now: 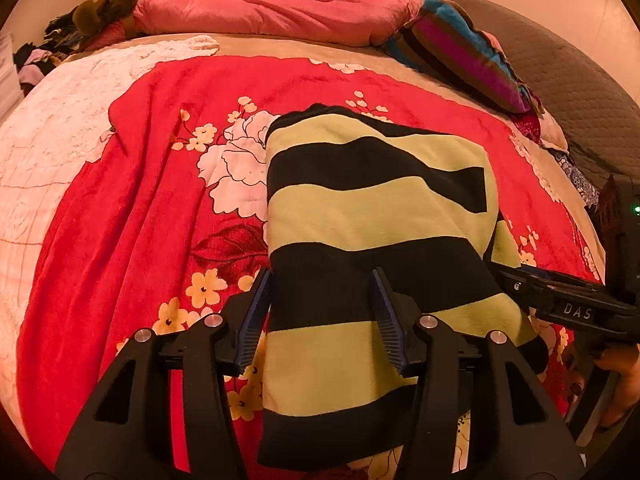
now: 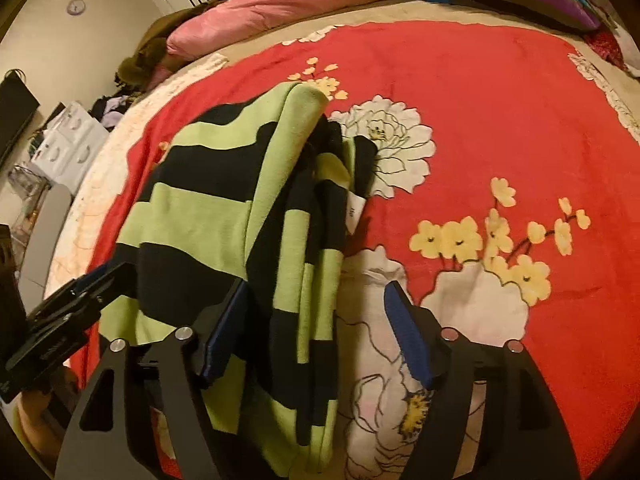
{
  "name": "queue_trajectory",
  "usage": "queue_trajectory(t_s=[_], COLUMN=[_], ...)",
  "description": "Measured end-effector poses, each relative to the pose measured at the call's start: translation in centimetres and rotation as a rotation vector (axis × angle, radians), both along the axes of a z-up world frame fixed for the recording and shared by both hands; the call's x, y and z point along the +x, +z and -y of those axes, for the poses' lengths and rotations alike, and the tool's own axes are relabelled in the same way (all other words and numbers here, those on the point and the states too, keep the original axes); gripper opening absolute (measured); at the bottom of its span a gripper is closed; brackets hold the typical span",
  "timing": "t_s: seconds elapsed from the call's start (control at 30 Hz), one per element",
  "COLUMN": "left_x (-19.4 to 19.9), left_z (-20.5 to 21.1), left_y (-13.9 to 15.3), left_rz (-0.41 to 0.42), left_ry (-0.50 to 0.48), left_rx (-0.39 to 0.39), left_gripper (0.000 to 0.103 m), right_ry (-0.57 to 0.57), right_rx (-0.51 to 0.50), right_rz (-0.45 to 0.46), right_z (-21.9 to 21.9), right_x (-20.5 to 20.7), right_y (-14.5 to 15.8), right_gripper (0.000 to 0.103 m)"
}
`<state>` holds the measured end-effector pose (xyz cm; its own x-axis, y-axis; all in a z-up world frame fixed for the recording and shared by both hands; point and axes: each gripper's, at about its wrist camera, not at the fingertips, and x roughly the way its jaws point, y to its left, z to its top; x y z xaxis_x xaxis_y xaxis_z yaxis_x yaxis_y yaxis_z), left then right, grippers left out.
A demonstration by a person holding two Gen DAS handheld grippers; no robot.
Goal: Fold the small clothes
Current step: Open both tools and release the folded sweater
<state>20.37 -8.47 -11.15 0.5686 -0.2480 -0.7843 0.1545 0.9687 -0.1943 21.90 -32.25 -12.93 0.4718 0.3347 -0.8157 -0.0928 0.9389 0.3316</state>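
**Striped garment between spread fingers**

I see the striped top (image 1: 372, 216) lying folded on the red blanket (image 1: 132, 216). My left gripper (image 1: 322, 300) straddles it, fingers wide; my right gripper (image 2: 316, 312) (also wide) straddles its edge.

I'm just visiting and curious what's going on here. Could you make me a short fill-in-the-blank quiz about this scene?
1. The striped garment has bands of black and light ____.
2. It lies on a floral blanket whose background colour is ____.
3. The fingers of the left gripper and right gripper are spread ____, gripping nothing.
4. The big pillow behind is ____.

Missing words: green; red; open; pink
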Motion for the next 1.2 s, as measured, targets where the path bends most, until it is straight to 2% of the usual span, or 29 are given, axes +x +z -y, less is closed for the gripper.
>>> queue_trajectory(t_s=[0.27,0.43,0.73,1.03,1.13,1.2], left_x=[-0.2,-0.2,-0.4,-0.6,-0.8,-1.0], left_z=[0.2,0.2,0.0,-0.8,-1.2,-1.3], left_y=[0.2,0.4,0.8,1.2,1.7,2.0], left_rz=[0.008,0.015,0.027,0.034,0.050,0.068], left_ry=[0.001,0.002,0.013,0.047,0.063,0.079], left_rx=[0.003,0.007,0.009,0.025,0.024,0.038], left_gripper=[0.050,0.055,0.063,0.082,0.093,0.093], right_ry=[-0.013,-0.028,-0.041,-0.054,-0.055,-0.057], right_rx=[0.034,0.053,0.056,0.048,0.051,0.049], right_rz=[0.012,0.038,0.074,0.083,0.093,0.099], right_z=[0.3,0.9,1.3,1.2,1.2,1.3], right_x=[-0.3,-0.9,-1.3,-1.5,-1.7,-1.8], right_y=[0.6,1.4,2.8,3.5,3.8,4.0], right_gripper=[0.070,0.082,0.095,0.098,0.098,0.098])
